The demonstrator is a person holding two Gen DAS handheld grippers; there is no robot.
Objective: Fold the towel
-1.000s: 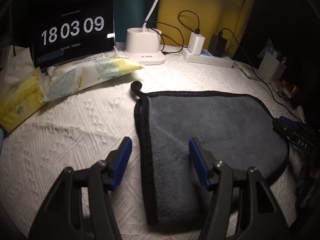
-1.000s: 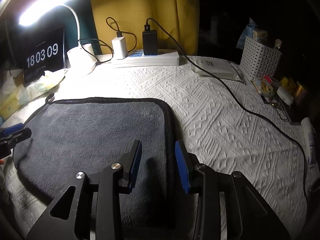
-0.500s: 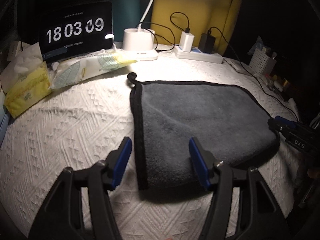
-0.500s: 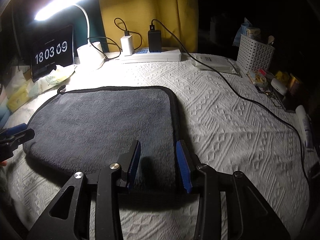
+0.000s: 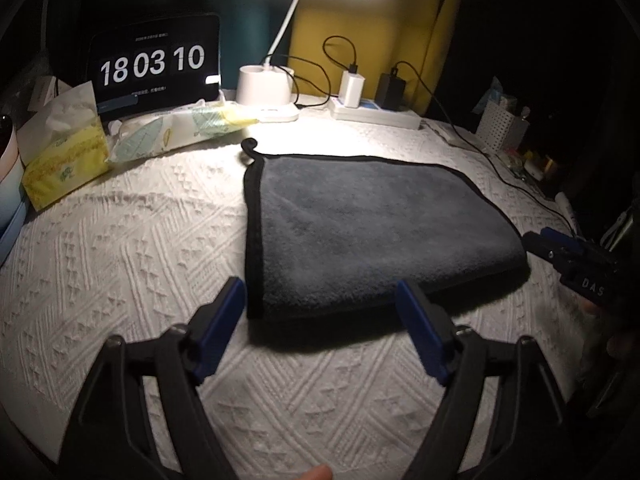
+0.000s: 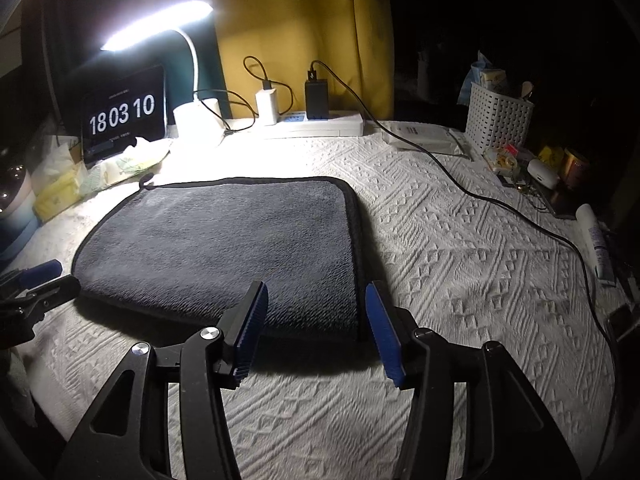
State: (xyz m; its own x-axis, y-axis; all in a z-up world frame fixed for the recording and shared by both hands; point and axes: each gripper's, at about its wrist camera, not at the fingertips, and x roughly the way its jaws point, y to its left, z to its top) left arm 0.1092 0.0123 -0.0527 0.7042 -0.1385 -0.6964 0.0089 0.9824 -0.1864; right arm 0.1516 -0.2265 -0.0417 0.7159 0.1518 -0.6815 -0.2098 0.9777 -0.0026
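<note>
A dark grey towel [image 5: 372, 228] with black edging lies folded flat on the white textured tablecloth; it also shows in the right wrist view [image 6: 224, 248]. A small hanging loop [image 5: 249, 147] sticks out at its far left corner. My left gripper [image 5: 320, 328] is open and empty, just in front of the towel's near left corner. My right gripper [image 6: 316, 328] is open and empty, just in front of the near right corner. The right gripper's tip also appears at the right edge of the left wrist view [image 5: 560, 248].
At the back stand a clock tablet [image 5: 154, 66], a desk lamp base [image 5: 266, 90], a power strip [image 6: 316, 126] with chargers, tissue box [image 5: 64, 160] and wipes pack [image 5: 176, 132]. A black cable [image 6: 500, 204] crosses the cloth on the right. A white basket [image 6: 498, 120] and small items crowd the right edge.
Both grippers have drawn back toward me, off the towel. The right gripper's jaws have spread wider. The towel lies still.
</note>
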